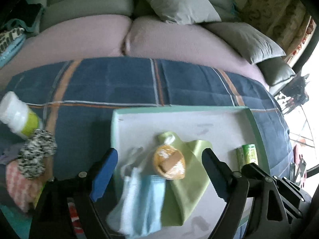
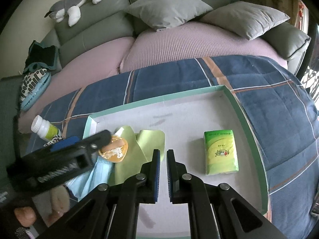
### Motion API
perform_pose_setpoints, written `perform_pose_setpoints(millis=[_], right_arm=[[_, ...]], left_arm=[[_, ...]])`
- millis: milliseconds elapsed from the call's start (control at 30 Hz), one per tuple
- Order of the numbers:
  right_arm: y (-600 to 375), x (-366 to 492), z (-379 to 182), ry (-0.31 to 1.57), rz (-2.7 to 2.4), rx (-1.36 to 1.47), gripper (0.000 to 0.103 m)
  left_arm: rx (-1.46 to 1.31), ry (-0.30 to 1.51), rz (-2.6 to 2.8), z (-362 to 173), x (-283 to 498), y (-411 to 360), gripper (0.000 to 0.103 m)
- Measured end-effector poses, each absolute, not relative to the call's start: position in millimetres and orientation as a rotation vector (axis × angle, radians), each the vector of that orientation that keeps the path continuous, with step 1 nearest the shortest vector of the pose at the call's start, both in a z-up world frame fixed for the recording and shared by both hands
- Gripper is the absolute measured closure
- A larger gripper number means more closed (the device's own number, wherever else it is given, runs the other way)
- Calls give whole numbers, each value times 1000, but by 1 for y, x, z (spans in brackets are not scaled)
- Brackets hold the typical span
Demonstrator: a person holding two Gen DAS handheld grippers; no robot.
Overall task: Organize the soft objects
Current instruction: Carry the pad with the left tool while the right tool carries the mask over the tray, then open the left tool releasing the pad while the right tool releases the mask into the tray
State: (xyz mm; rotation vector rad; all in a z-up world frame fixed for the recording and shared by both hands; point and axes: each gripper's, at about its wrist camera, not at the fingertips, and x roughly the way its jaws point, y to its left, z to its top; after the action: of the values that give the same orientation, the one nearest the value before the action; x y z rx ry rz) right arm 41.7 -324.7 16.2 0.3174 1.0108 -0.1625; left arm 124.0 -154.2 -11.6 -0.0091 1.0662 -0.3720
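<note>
A shallow white tray with a green rim (image 1: 257,125) (image 2: 249,123) lies on a blue plaid blanket. In it are a light green cloth (image 1: 189,181) (image 2: 151,139), a wrapped orange bun (image 1: 169,164) (image 2: 115,151), a light blue face mask (image 1: 143,203) (image 2: 99,169) and a green tissue pack (image 1: 247,155) (image 2: 221,152). My left gripper (image 1: 157,171) (image 2: 79,143) is open wide above the bun and mask, holding nothing. My right gripper (image 2: 163,159) is nearly closed with a narrow gap, empty, above the bare tray floor between the cloth and the tissue pack.
A white bottle with a green label (image 1: 18,115) (image 2: 44,128), a speckled fuzzy item (image 1: 35,155) and a pink checked cloth (image 1: 20,185) lie left of the tray. Grey cushions (image 2: 167,6) and a plush husky (image 2: 75,2) sit on the sofa behind.
</note>
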Motion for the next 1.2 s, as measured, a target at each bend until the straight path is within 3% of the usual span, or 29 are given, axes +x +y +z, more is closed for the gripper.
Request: perform_pose_setpoints(millis=[100,167,433,533,600,700,1200], right_arm=[[-323,41,16,1013,-162,307,96],[-321,42,15,1019,-163,296,95],[-315,46,12,1044,-197,244,94],[-312,48,9,1058,-211,203,78],[-309,47,9,1055,-204,200,60],[-305,48,11,1041,-194,189,42],[-304,50,11,1038,-216,207,17]], left_arm=[[-18,1053,-333,-2,125,-141,15],[-28,1047,-300,2,125,-130,7],[-83,1020,-187,9,124,-84,6],[-84,1020,-147,9,121,-71,3],[-95,1021,-125,9,119,-63,3],[-102,1025,-105,7,120,-54,3],[-125,970,-33,14,116,-28,0]])
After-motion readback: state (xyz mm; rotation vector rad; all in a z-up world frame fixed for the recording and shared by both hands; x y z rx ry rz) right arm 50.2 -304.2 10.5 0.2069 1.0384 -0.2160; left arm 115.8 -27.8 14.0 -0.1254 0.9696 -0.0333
